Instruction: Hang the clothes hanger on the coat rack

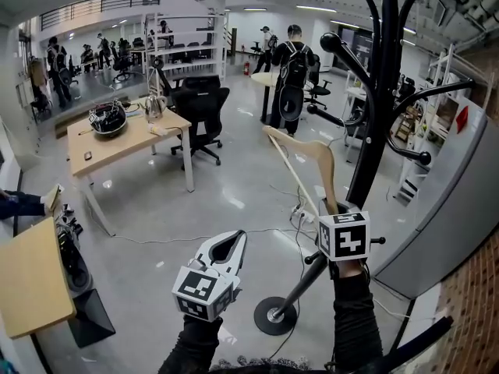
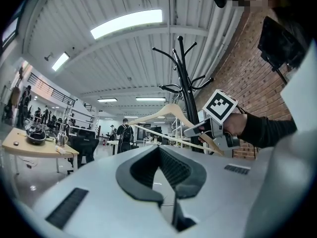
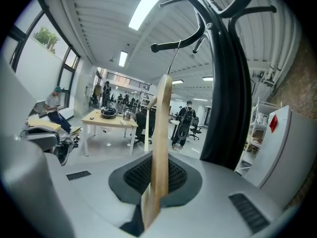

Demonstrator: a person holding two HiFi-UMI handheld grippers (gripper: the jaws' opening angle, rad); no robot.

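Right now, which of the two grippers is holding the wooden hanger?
The right gripper: its jaws are shut on one end of the wooden hanger, while the left gripper is shut on nothing.

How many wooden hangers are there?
1. The wooden hanger is clamped in the right gripper, beside the black coat rack, not yet hung. No others show, though some could be hidden.
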